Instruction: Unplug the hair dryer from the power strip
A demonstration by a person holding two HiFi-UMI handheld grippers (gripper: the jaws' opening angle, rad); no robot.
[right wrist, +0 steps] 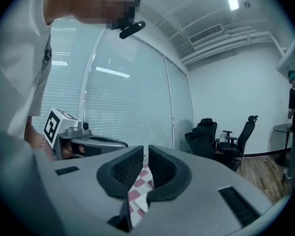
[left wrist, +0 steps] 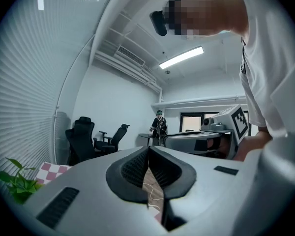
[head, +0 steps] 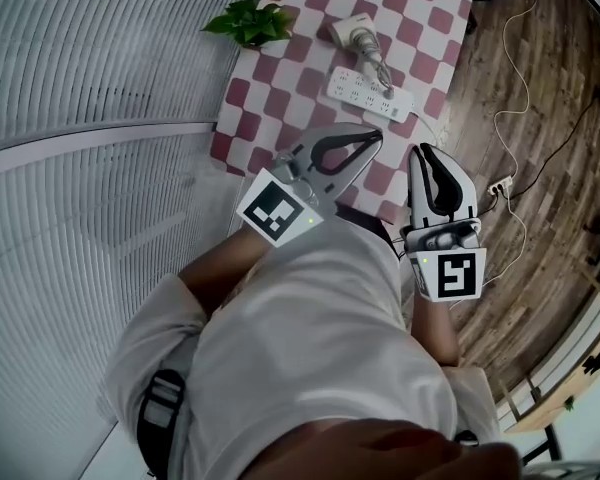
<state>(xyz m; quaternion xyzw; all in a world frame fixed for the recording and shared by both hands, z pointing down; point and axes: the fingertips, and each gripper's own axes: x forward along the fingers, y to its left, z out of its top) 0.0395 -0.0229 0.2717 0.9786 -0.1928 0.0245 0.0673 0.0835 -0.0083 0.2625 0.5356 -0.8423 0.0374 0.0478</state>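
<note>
White hair dryer (head: 356, 36) sits plugged into the far power strip (head: 353, 90), so we judge the unplugging all ahead, our left tongs (head: 376, 138) and right tongs (head: 421, 152) closed and empty.

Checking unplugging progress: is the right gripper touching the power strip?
Apart. The head view shows the right gripper well short of the power strip, with bare checkered cloth between them.

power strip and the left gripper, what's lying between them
Only bare checked cloth lies between the left gripper and the power strip, as the head view shows.
</note>
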